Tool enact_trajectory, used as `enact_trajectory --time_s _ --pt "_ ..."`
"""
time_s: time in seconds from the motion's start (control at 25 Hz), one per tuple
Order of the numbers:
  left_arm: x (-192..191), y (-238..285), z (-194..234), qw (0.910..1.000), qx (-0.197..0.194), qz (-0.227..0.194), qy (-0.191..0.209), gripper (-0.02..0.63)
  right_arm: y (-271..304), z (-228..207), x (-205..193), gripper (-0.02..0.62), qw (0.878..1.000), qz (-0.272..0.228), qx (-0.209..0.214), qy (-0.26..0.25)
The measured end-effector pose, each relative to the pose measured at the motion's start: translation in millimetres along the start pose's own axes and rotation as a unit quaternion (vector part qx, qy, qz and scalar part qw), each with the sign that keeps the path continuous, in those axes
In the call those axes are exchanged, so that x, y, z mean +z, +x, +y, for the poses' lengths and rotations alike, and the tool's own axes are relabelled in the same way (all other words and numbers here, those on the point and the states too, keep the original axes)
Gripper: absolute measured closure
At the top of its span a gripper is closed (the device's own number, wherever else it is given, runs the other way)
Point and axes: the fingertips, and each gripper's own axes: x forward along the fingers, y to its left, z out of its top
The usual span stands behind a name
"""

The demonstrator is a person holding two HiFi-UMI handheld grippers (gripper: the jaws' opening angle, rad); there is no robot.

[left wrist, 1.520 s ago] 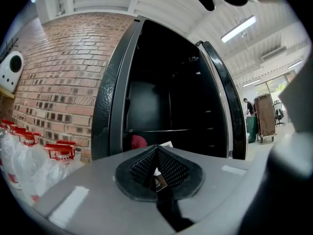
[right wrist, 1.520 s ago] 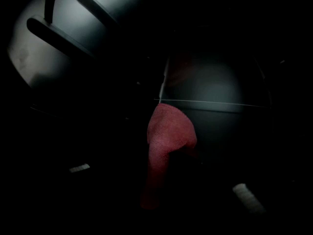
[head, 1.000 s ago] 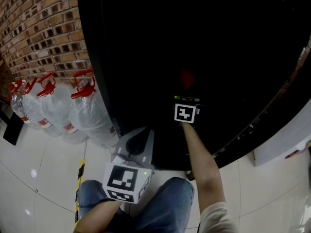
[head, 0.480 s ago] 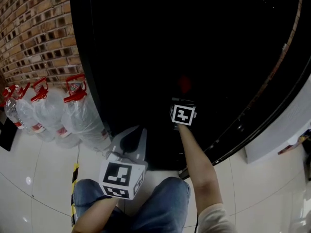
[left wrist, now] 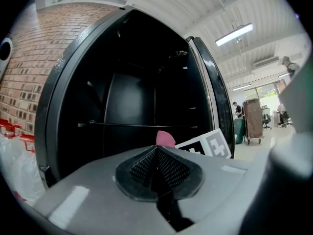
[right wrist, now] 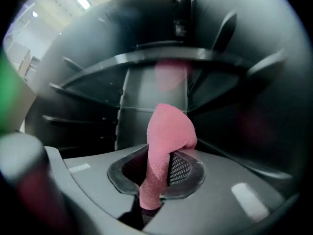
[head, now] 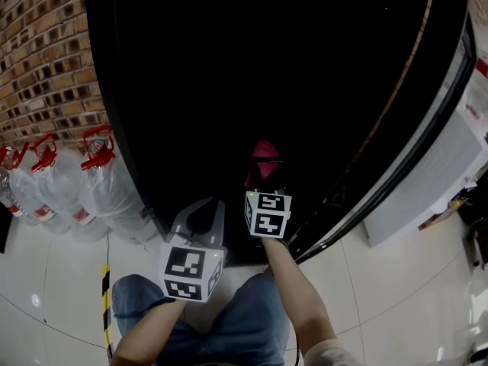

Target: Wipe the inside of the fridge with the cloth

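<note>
While inside fridge (head: 252, 67), cloth (right wrist: 168, 136) in tool (right wrist: 157, 177)

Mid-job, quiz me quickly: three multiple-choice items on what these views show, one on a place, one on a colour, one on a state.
1. Where is the cloth?
A. on the floor
B. in the right tool
C. draped over a shelf

2. What colour is the cloth?
A. blue
B. white
C. pink

3. How do the left tool jaws stand?
A. shut, empty
B. wide apart
C. shut on a bottle

Answers:
1 B: it sticks up from between that tool's jaws.
2 C: it reads pink in every view.
3 A: they meet with nothing between.
</note>
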Motion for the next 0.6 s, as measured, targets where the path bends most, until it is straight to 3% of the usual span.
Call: enact_trajectory --time_s 0.32,0.6 --pt "-12.3 12.4 -14.9 0.9997 -0.021 0.007 -0.009 0.611 -69.6 -2.7 2.5 0.535 1.000 -0.022 0.006 -0.006" --pt "-19.2 19.3 -27.6 0.9991 -0.039 0.009 -0.015 0.611 -98.0 -8.4 5.3 0.535 0.999 -0.031 0.000 -0.009"
